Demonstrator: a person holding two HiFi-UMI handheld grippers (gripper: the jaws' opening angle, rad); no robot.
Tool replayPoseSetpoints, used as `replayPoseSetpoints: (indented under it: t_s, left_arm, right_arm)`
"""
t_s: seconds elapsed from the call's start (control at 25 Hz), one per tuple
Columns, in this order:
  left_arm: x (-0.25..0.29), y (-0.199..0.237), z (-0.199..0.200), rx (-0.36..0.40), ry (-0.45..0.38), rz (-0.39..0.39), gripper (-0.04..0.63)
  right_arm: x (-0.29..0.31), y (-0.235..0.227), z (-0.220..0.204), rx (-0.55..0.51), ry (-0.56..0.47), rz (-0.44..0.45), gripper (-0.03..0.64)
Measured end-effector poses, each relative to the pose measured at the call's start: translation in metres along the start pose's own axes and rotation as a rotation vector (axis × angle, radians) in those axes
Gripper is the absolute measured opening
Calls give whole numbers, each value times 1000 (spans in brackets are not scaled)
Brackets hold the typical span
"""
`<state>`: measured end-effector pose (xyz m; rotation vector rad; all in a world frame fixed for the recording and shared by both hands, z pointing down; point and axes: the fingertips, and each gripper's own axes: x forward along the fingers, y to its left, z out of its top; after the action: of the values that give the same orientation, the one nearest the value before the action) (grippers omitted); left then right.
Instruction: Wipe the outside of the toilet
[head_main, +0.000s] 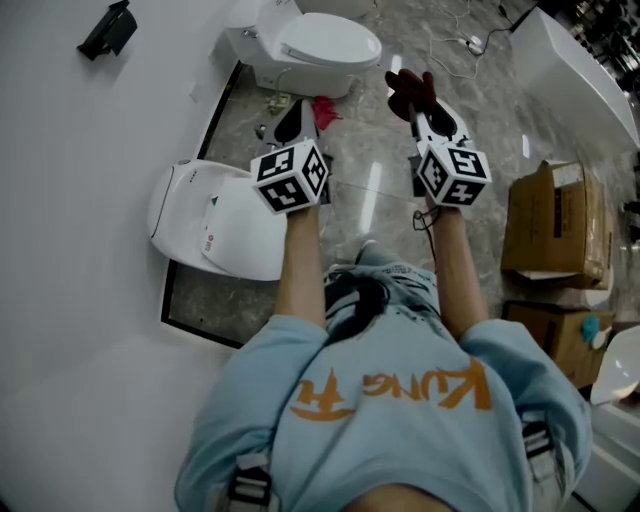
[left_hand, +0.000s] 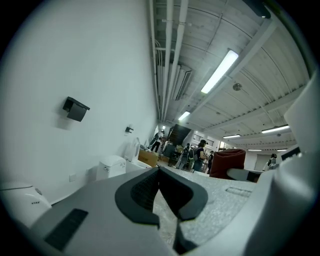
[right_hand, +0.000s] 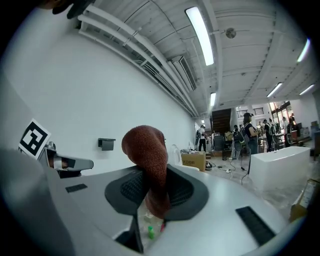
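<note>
**Head view: cloth pinched, neither toilet touched**

I held both grippers out over the floor (head_main: 380, 200), level with each other and well apart. My right gripper (head_main: 424, 112) had its jaws pinching a red cloth (head_main: 410, 88). In the right gripper view the cloth was bunched between the pads and bulged up past the tips. I judged that a sound hold for wiping, since the loose end would lead and the jaws would stay off the porcelain. My left gripper (head_main: 296, 115) carried nothing. In the left gripper view its jaws were pressed together at the tips, with only the room beyond them. I judged it was held clear as a spare.

Two toilets stood along the wall (head_main: 80, 200). The near toilet (head_main: 215, 215) sat at the floor's left edge, just left of my left gripper. The far toilet (head_main: 310, 45) was ahead, lid down, near that gripper's tips. The cloth touched neither, and I could not tell which one I was to wipe. Wiping had not begun; next the cloth needed bringing against an outer wall.
</note>
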<state>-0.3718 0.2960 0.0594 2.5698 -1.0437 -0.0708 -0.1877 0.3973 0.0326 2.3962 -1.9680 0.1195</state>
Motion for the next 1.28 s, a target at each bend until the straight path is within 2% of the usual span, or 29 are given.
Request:
replayPoseSetpoints:
  t_s: [0.32,0.56,0.68,0.84,1.0,1.12,1.28]
  left_arm:
    - [15,24,7,-11,-24,27,-5]
    - [40,44,22,61,-31,89,-5]
    - [63,55,14,55,-10,117,-5]
    - [111,63,-4,41,29,158,-5]
    - [177,58,-28,24,87,179,-5]
    - [231,46,-45,15,139,189,-5]
    - [303,30,-34,24,140,193,-5]
  right_arm:
    - [31,16,10,-30,-21,55,82]
    - [72,10,7,-3,-22,94,81]
    - [104,12,-4,15,-8,137,81]
    - [150,-3,-21,30,18,191,81]
    - [205,-48,-44,87,87,197,81]
    - [252,-71,-48,106,111,239,81]
    - [317,-114,-41,138,131,273,81]
